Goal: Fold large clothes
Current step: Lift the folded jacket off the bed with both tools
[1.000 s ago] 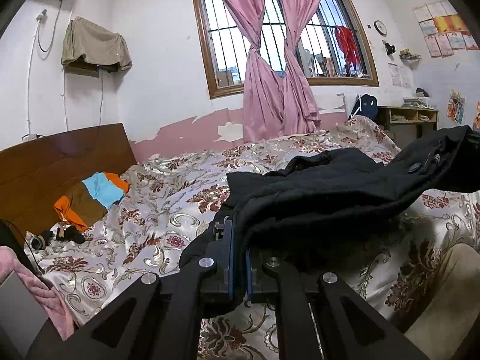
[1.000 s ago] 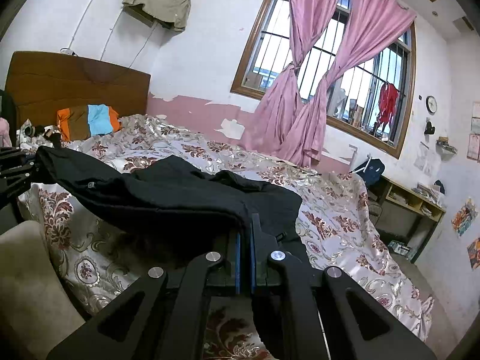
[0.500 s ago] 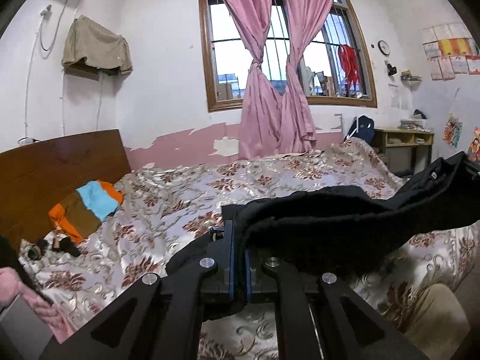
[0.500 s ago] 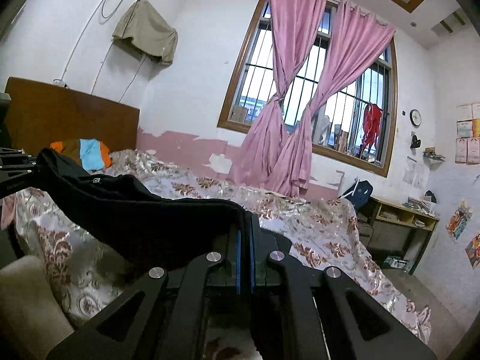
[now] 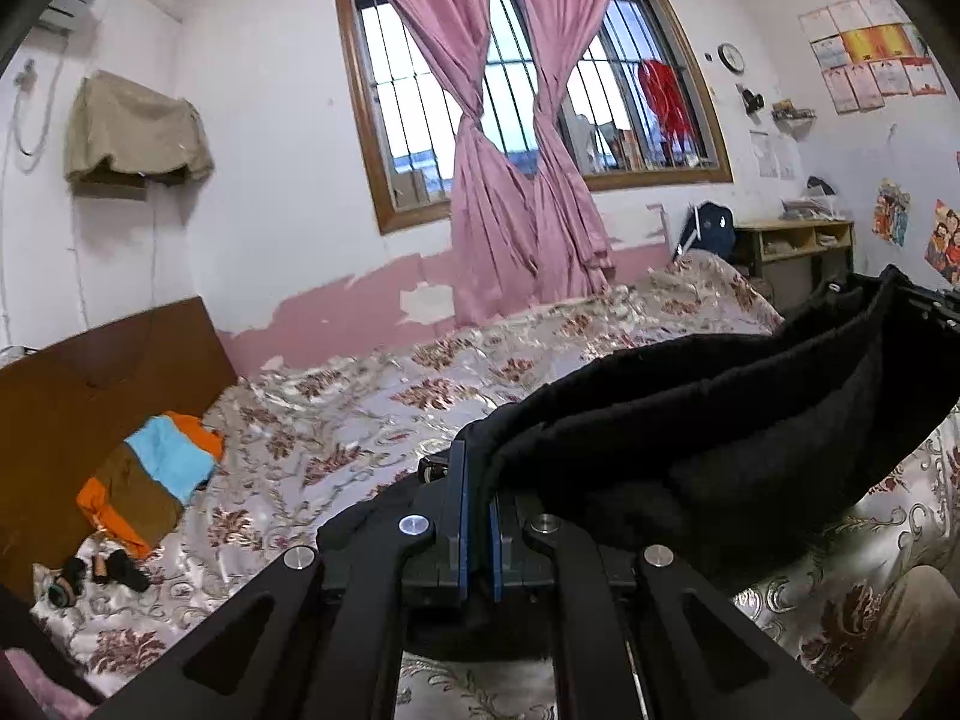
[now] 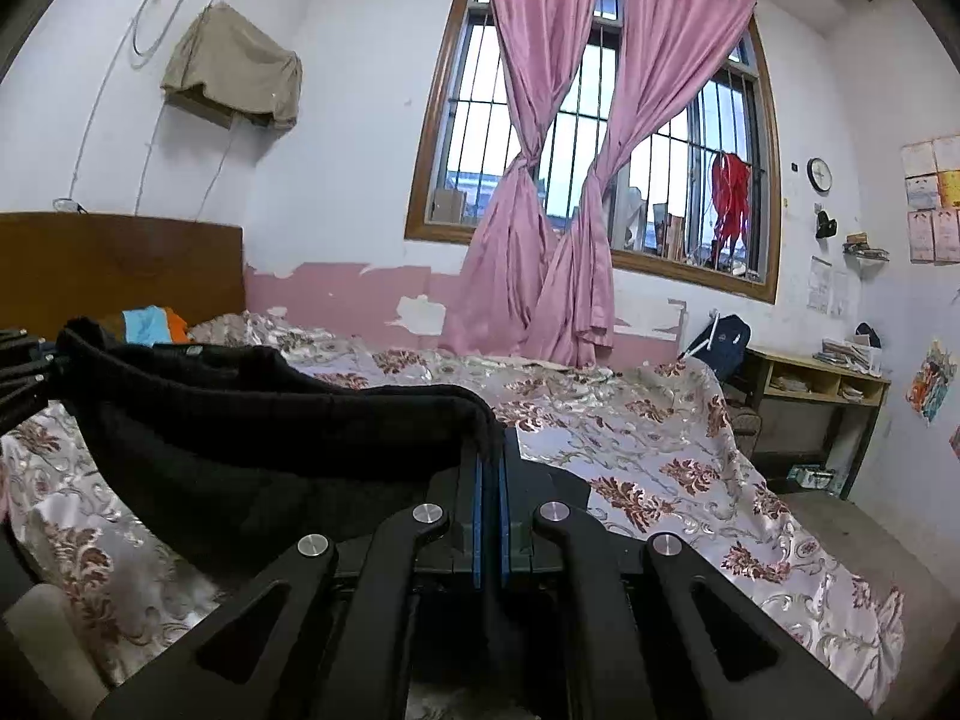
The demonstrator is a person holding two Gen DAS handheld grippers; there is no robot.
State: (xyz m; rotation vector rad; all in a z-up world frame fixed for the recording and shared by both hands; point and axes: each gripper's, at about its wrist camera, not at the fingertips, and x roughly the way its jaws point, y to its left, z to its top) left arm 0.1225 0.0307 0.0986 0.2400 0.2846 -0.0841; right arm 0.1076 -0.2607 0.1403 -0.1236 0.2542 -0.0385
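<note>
A large black garment (image 5: pixel 690 438) hangs stretched in the air above the floral bed (image 5: pixel 372 420). My left gripper (image 5: pixel 477 468) is shut on one end of it, the cloth pinched between the blue pads. In the right wrist view the same black garment (image 6: pixel 258 414) runs off to the left, and my right gripper (image 6: pixel 491 456) is shut on its other end. Each gripper shows at the far edge of the other's view: the right gripper (image 5: pixel 942 306), the left gripper (image 6: pixel 21 372). The garment's lower part sags out of sight behind the fingers.
Folded orange, brown and blue clothes (image 5: pixel 150 480) lie by the wooden headboard (image 5: pixel 78 396), with small dark items (image 5: pixel 96 570) near them. Pink curtains (image 5: pixel 522 192) hang at the barred window. A shelf desk (image 6: pixel 810 396) and a backpack (image 6: pixel 720 342) stand beyond the bed's foot.
Both grippers have risen and lifted the black garment off the bed; it now hangs taut between them instead of lying spread on the cover.
</note>
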